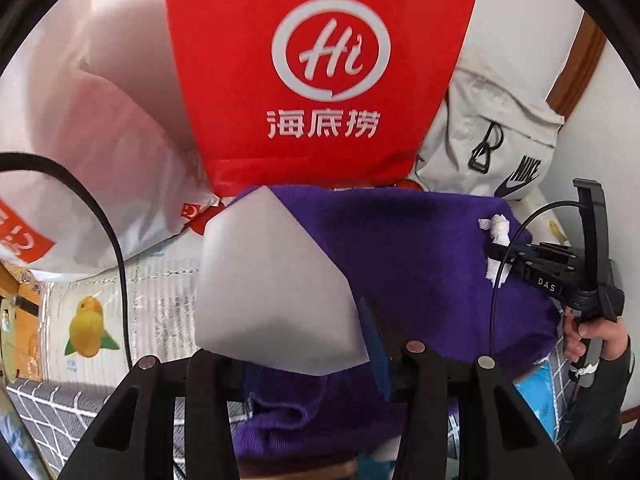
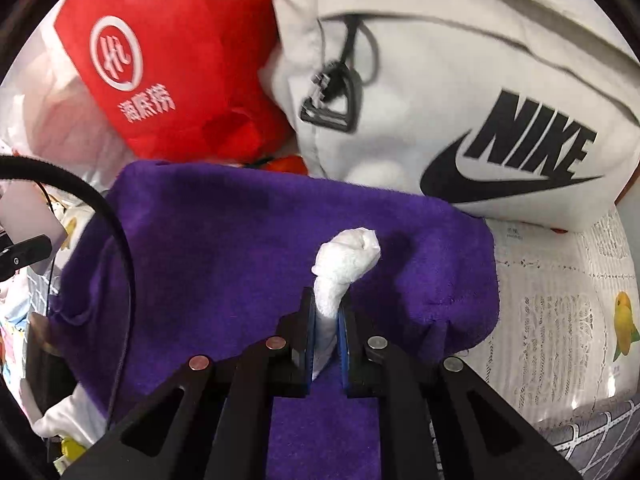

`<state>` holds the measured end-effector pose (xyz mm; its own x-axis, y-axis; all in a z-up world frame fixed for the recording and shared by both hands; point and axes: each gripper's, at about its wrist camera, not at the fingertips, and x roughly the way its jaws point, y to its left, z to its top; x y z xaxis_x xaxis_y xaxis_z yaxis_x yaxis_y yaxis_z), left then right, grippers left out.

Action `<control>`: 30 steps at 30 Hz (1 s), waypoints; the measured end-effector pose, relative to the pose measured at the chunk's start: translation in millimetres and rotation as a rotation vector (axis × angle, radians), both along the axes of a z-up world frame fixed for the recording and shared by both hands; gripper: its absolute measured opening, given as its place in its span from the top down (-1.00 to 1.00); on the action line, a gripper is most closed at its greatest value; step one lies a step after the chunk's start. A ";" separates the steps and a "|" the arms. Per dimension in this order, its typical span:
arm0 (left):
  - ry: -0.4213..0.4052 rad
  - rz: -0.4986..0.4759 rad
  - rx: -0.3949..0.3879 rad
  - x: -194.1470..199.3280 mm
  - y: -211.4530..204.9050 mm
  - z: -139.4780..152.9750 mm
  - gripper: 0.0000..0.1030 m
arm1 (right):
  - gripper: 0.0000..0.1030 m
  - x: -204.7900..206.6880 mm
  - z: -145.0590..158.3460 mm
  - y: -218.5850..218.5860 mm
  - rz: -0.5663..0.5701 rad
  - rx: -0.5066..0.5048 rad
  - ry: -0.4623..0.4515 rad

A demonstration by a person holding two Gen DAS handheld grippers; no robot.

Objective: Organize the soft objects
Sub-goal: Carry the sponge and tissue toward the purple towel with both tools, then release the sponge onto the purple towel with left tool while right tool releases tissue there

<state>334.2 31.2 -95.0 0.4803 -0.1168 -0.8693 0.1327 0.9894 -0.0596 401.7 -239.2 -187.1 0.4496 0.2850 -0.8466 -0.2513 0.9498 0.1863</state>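
A pale grey foam block (image 1: 272,280) is gripped in my left gripper (image 1: 296,344); it hides the left finger, while the blue-padded right finger (image 1: 372,336) presses its side. Under it lies a purple towel (image 1: 420,248). My right gripper (image 2: 327,308) is shut on a twisted white cloth wad (image 2: 348,256), held just above the purple towel (image 2: 240,240). In the left wrist view the right gripper (image 1: 500,254) comes in from the right with the white wad (image 1: 498,228) over the towel's far right corner. A person's hand (image 1: 596,336) holds its handle.
A red bag with a white logo (image 1: 320,80) and a white Nike bag (image 2: 480,100) stand right behind the towel. A white plastic bag (image 1: 100,140) is on the left. Printed wrapping with a yellow bird (image 1: 90,326) and grid-patterned bedding (image 1: 52,412) lie around.
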 end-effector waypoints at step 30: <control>0.175 -0.048 0.205 76.2 -41.2 -73.0 -0.27 | -0.16 -32.7 75.5 -19.9 0.076 0.085 -0.135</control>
